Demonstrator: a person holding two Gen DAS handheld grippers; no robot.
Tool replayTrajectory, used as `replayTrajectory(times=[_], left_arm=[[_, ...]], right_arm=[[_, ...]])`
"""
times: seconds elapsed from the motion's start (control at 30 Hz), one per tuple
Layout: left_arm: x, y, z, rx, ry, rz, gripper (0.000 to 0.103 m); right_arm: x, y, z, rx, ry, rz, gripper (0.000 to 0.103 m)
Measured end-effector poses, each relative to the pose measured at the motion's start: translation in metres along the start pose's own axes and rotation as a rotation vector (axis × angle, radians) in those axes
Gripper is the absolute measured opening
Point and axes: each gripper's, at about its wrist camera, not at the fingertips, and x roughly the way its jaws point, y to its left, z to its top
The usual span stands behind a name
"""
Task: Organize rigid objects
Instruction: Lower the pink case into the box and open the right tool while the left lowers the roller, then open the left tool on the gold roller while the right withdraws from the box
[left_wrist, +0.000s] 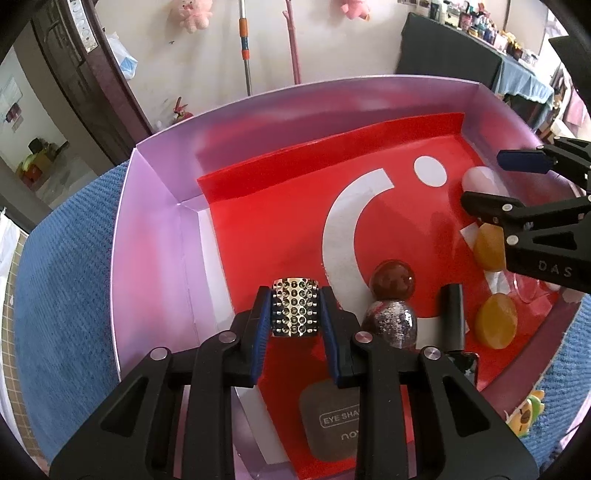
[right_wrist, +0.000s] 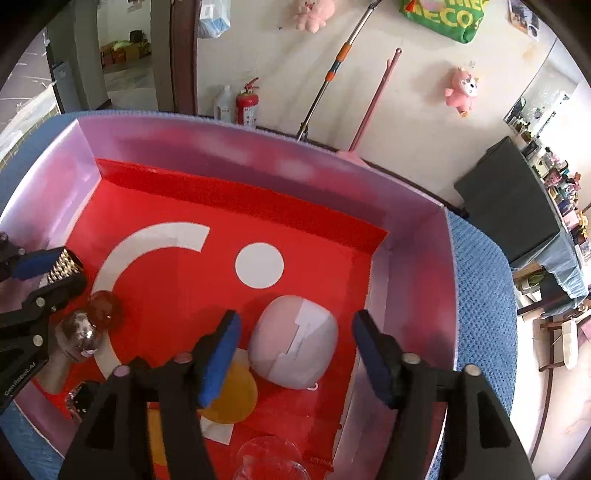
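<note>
Left gripper (left_wrist: 295, 314) is clamped on the studded metal block (left_wrist: 295, 308), blue pads on both side faces, held just above the red liner of the pink box (left_wrist: 155, 221). Its long axis runs along my fingers, pointing toward the far wall. I'd set it flat in the bare left part, clear of the two glass balls (left_wrist: 391, 301), and only then release. Right gripper (right_wrist: 295, 350) stands half open, empty, jaws either side of the pale pink egg-shaped case (right_wrist: 293, 341) without touching it; the case lies on the liner near the right wall.
</note>
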Motion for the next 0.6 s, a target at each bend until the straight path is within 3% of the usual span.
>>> replayTrajectory(times=[0.5, 0.6], left_arm=[[-0.050, 0.010, -0.015, -0.023, -0.101, -0.001, 0.025], [-0.056, -0.004, -0.017, -0.022, -0.131, -0.003, 0.025]], right_arm=[[-0.064, 0.003, -0.012, 0.015, -0.125, 0.029, 0.073], [-0.079, 0.004, -0.020, 0.022, -0.157, 0.044, 0.074]])
